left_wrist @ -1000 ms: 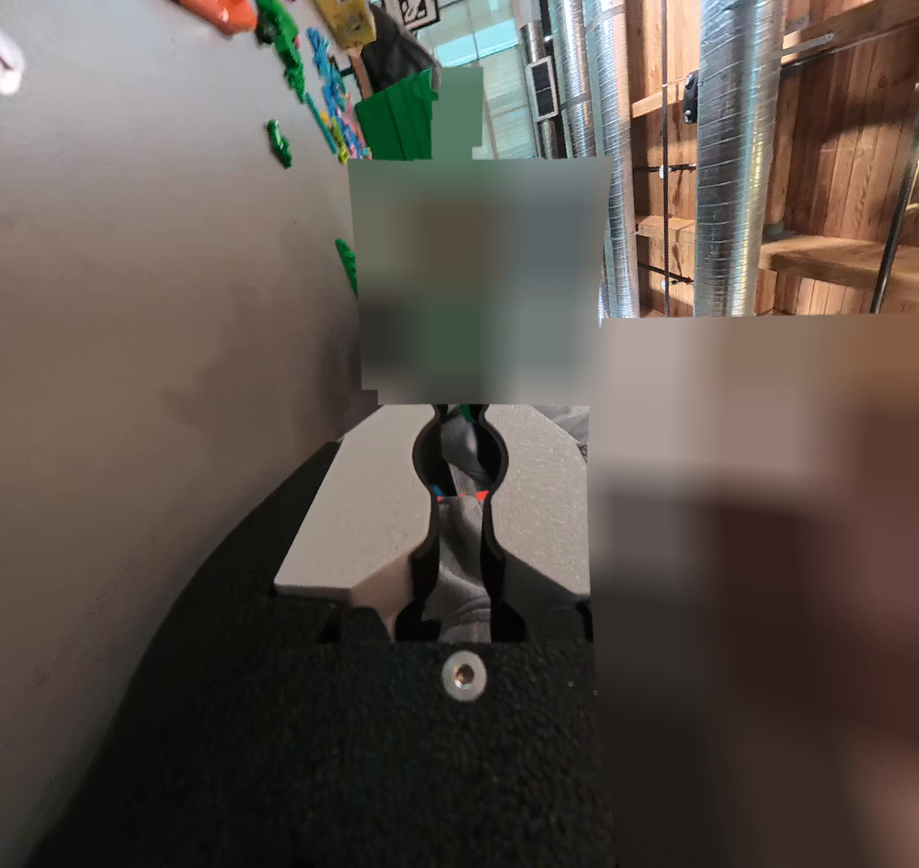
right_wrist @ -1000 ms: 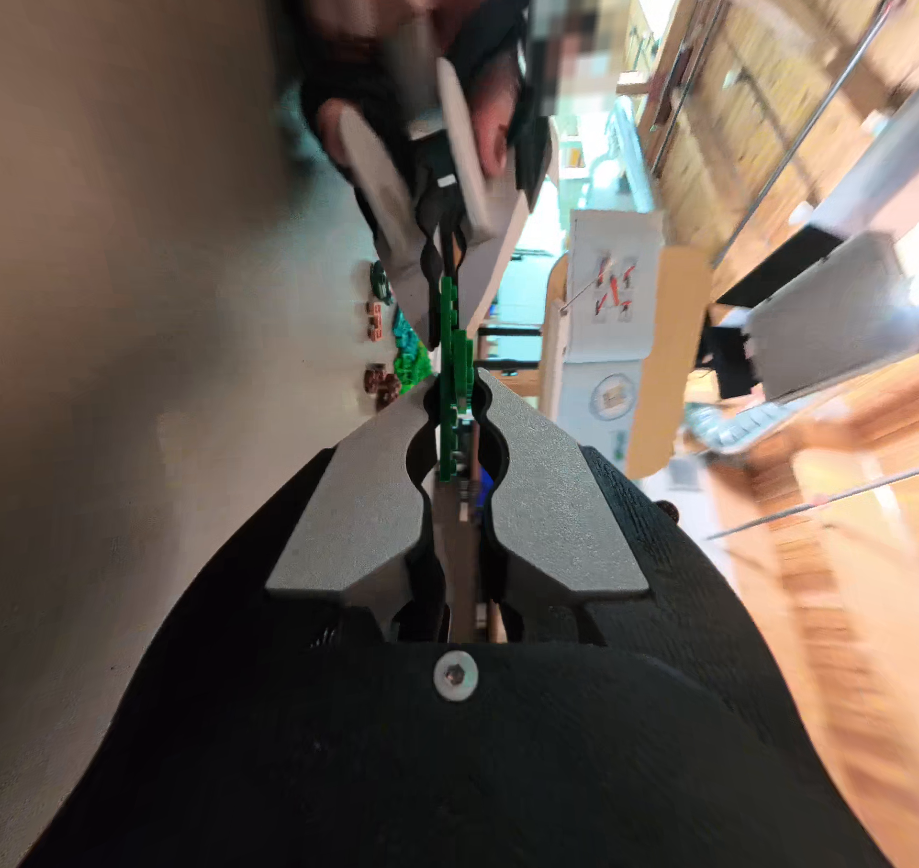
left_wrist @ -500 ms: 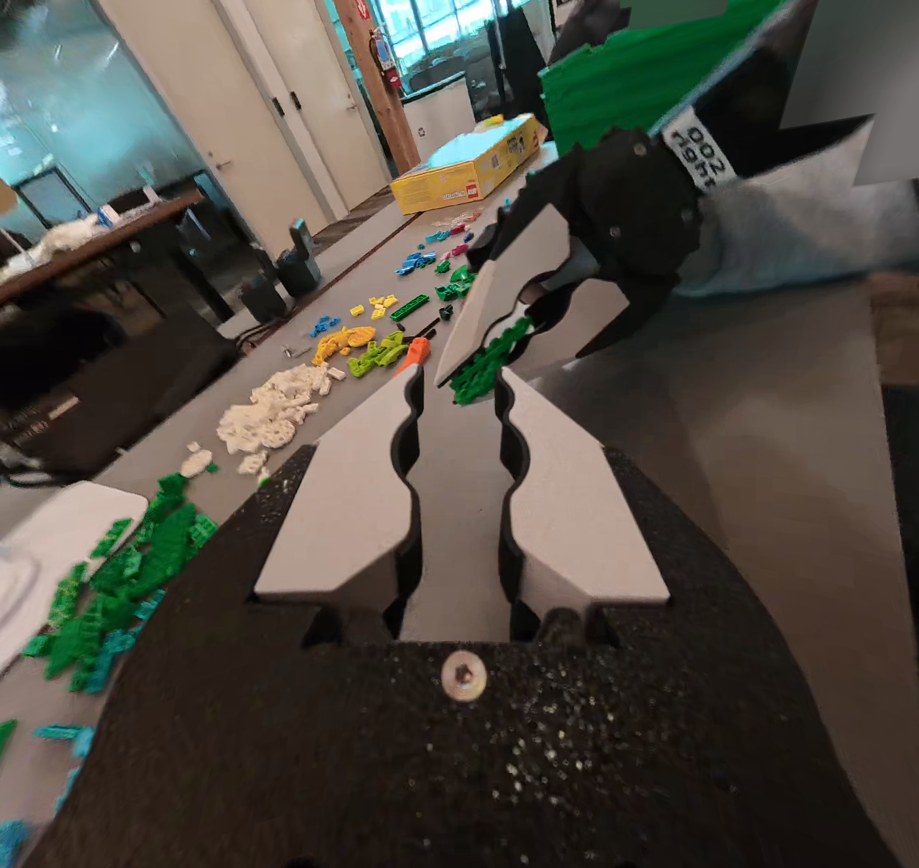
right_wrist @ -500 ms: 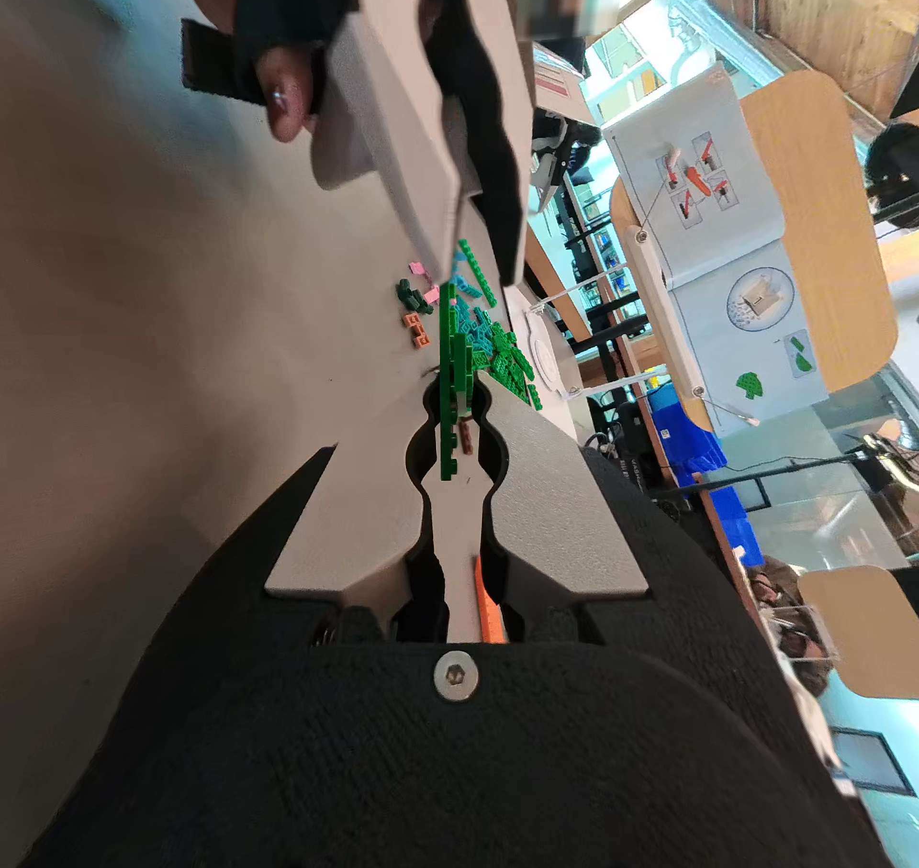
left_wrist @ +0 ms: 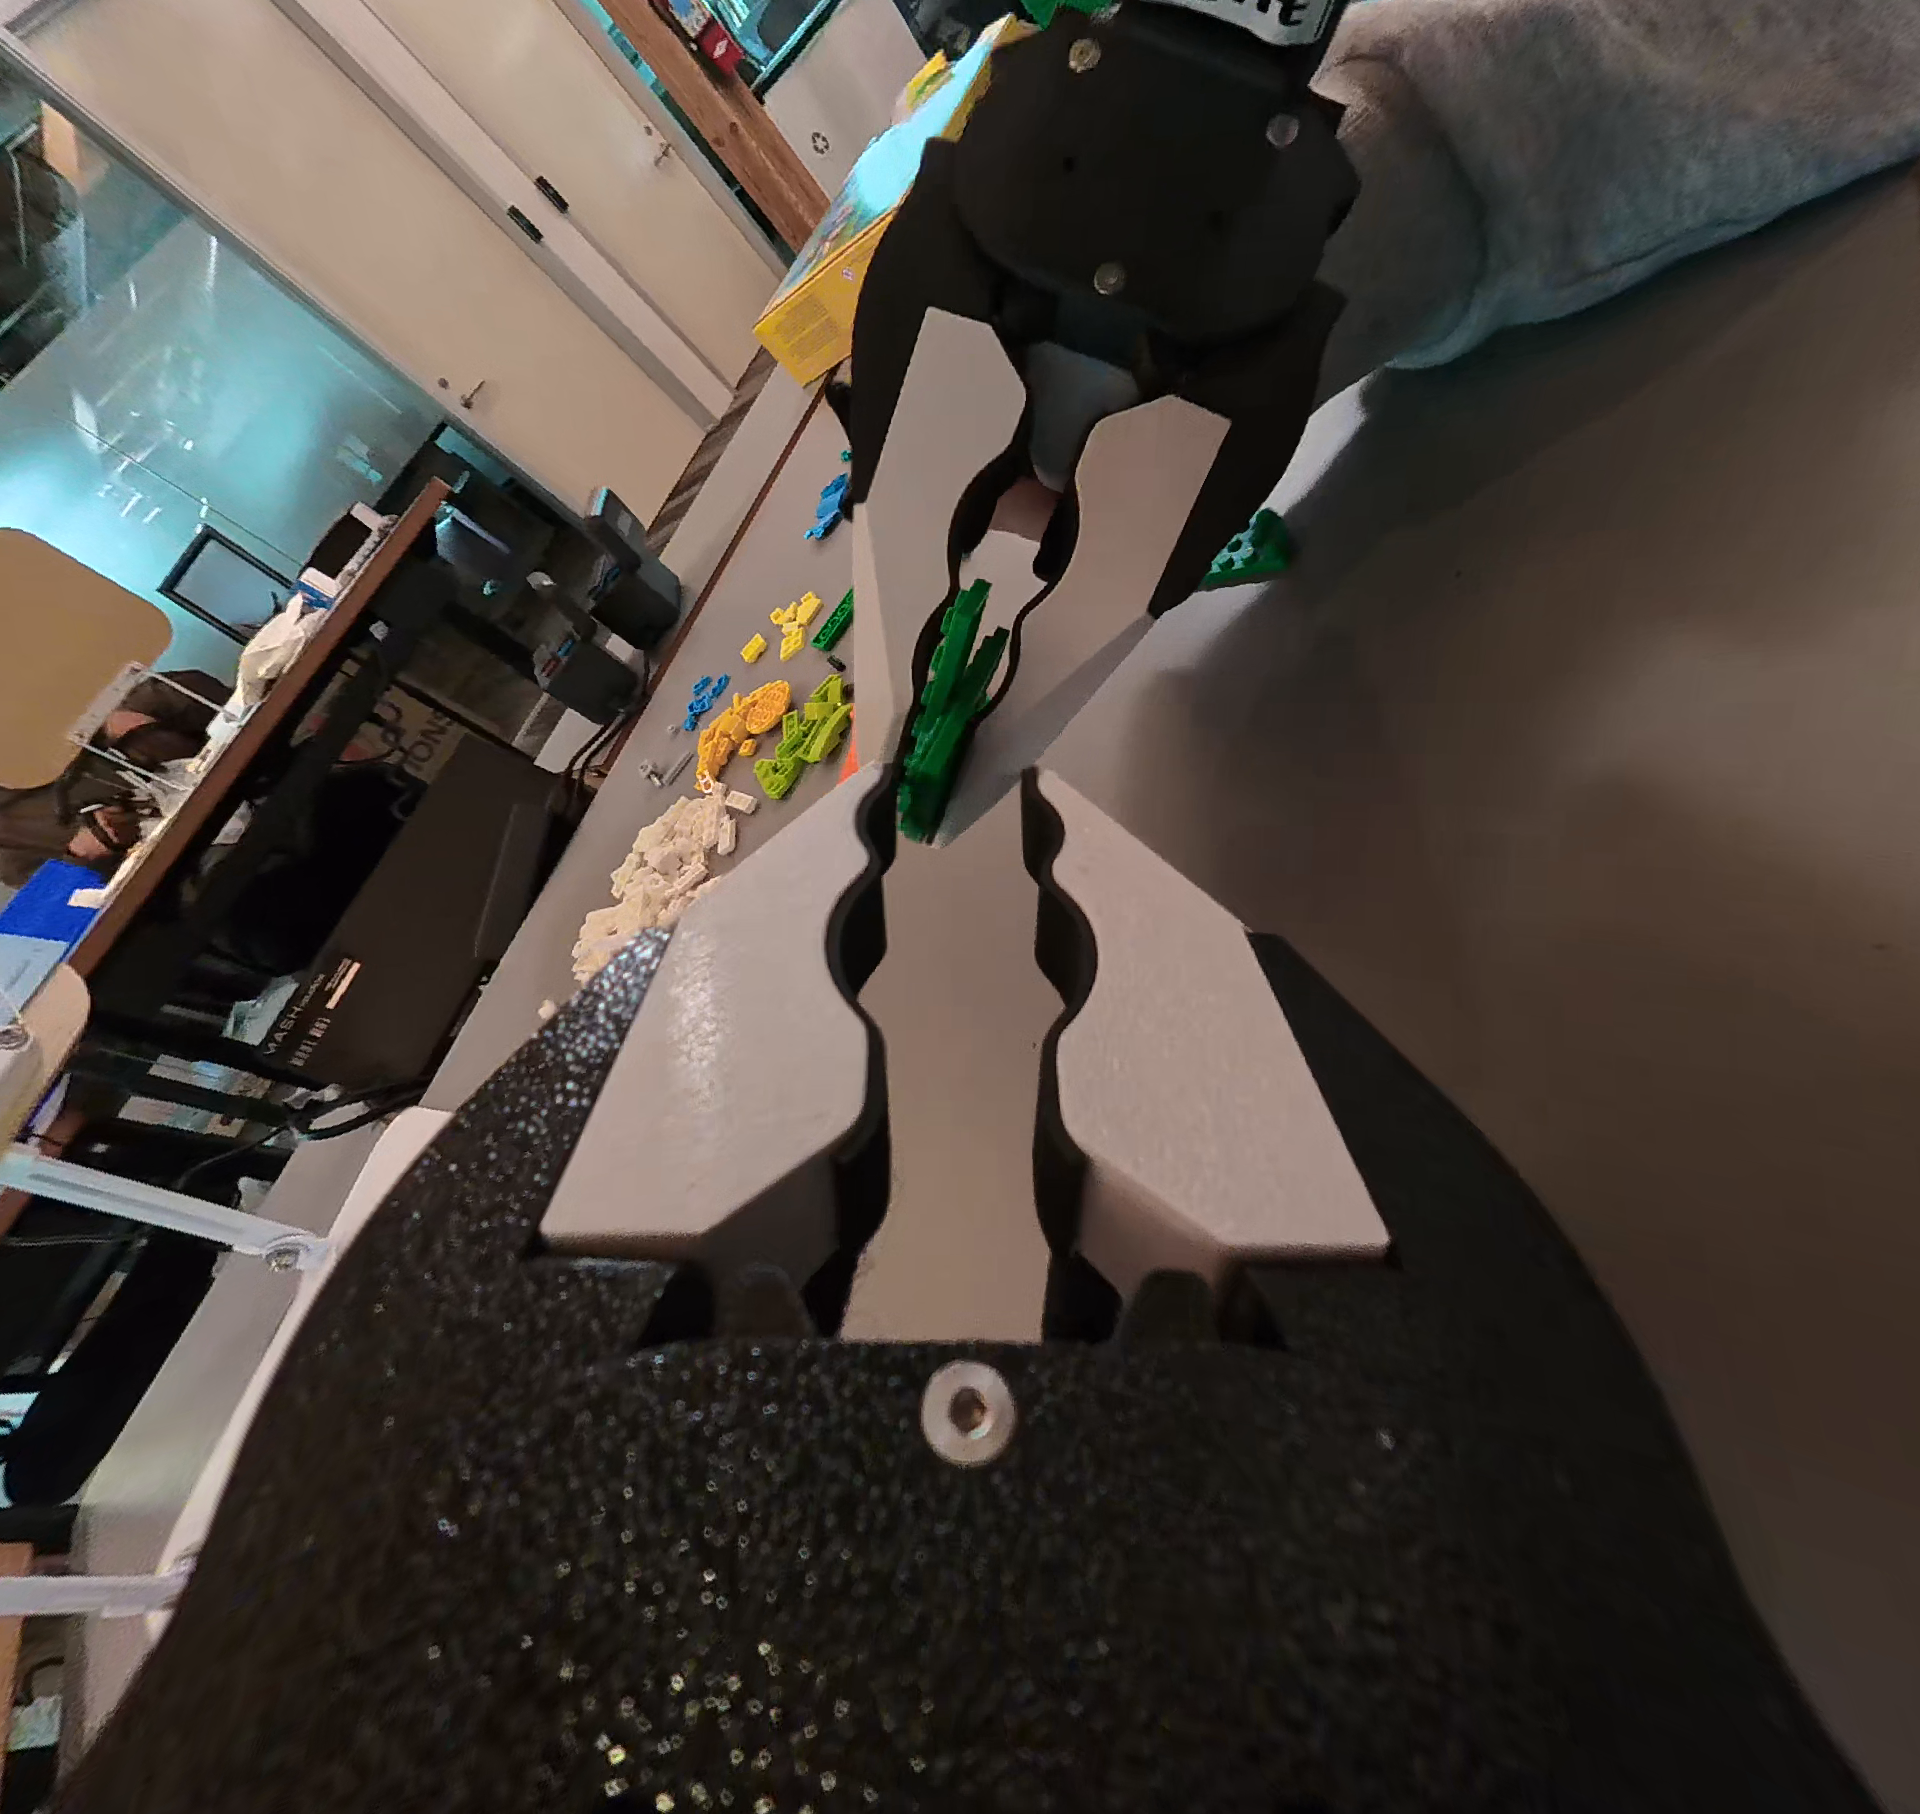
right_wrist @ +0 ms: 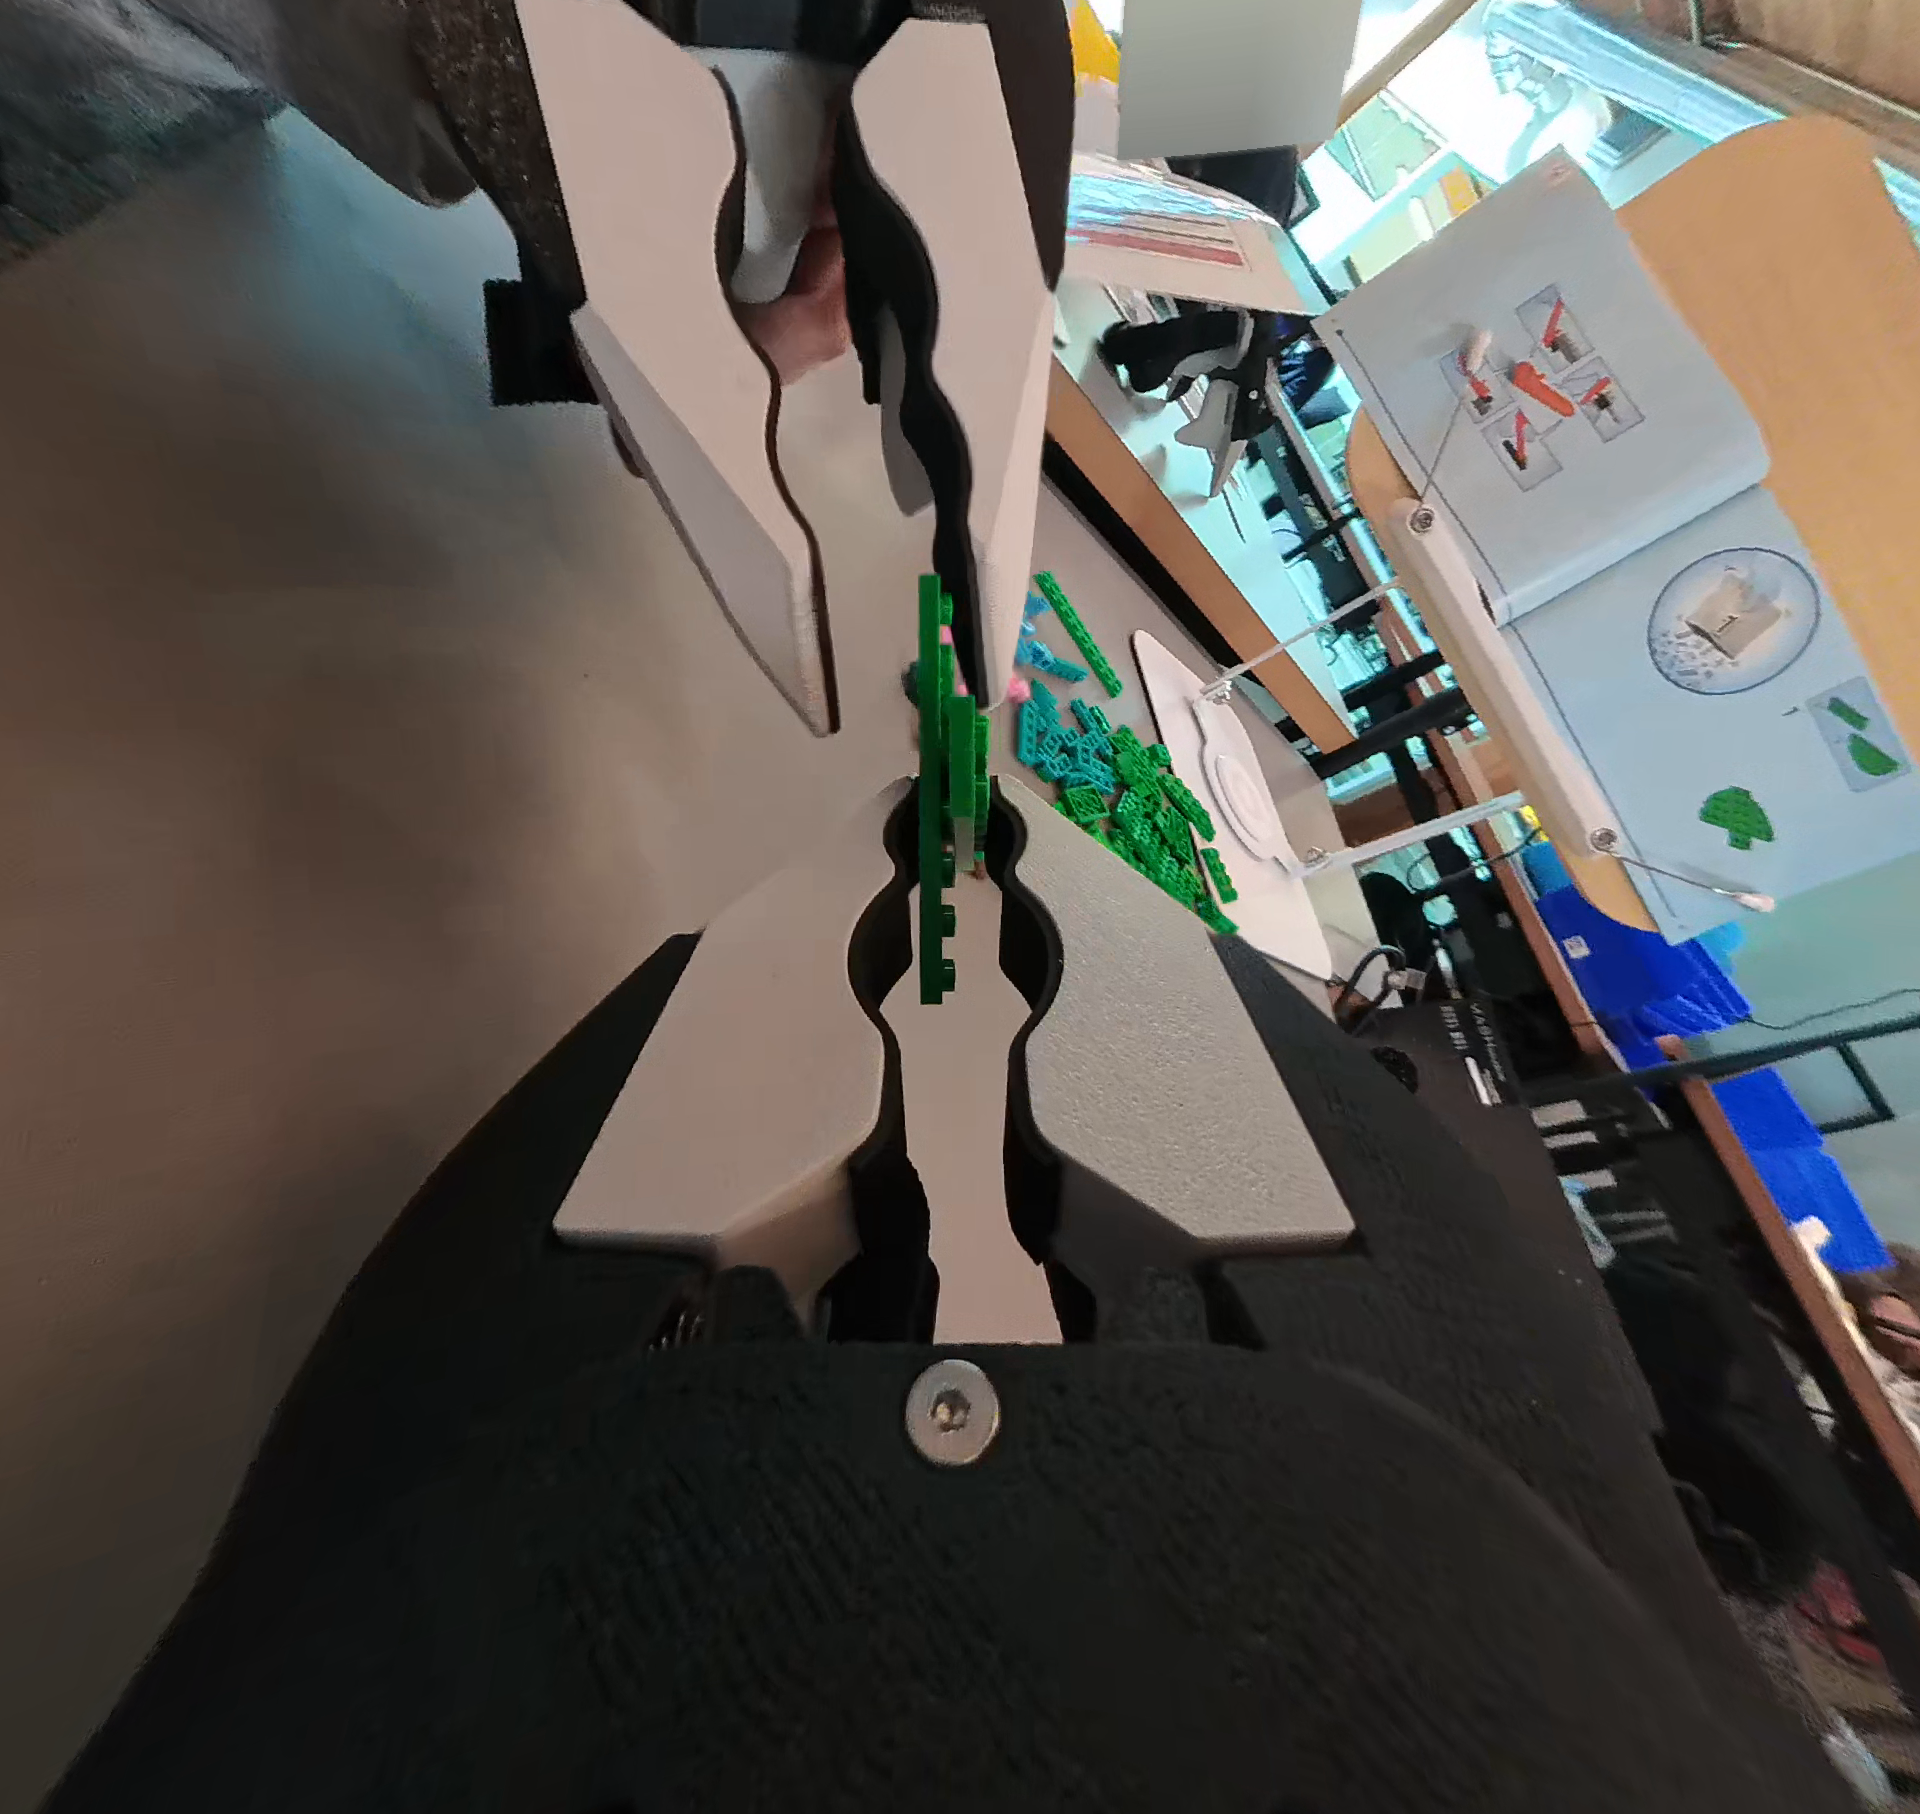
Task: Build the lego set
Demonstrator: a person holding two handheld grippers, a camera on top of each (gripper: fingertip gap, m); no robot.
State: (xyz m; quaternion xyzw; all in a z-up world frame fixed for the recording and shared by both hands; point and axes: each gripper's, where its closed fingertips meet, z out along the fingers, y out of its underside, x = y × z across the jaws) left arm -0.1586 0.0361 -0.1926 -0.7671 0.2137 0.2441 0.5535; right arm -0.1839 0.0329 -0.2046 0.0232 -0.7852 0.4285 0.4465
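Observation:
My right gripper [right_wrist: 954, 800] is shut on a flat green brick assembly [right_wrist: 938, 891], held edge-on between its pads. The assembly sticks out past the fingertips. My left gripper [right_wrist: 904, 694] faces it tip to tip, and its open fingers straddle the assembly's far end. One black pad [right_wrist: 961, 611] is right beside the green plate and the other finger [right_wrist: 800, 663] stands clear. In the left wrist view my left gripper [left_wrist: 956, 788] is open with nothing between its pads. Just beyond its tips the right gripper [left_wrist: 920, 788] holds the green assembly [left_wrist: 951, 694] above the grey table [left_wrist: 1507, 829].
Sorted brick piles lie on the table: white [left_wrist: 665, 860], yellow [left_wrist: 743, 715], lime [left_wrist: 805, 741], and green and teal [right_wrist: 1132, 808]. A yellow box [left_wrist: 831, 278] lies farther back. An open instruction booklet on a stand [right_wrist: 1662, 569] is at the right. A grey sleeve [left_wrist: 1610, 102] is behind the right gripper. The grippers are tip to tip, or close to it.
Both grippers have swung round and now face each other tip to tip. The left gripper has closed in on the assembly's free end with its jaws slightly narrower. The right gripper kept its hold.

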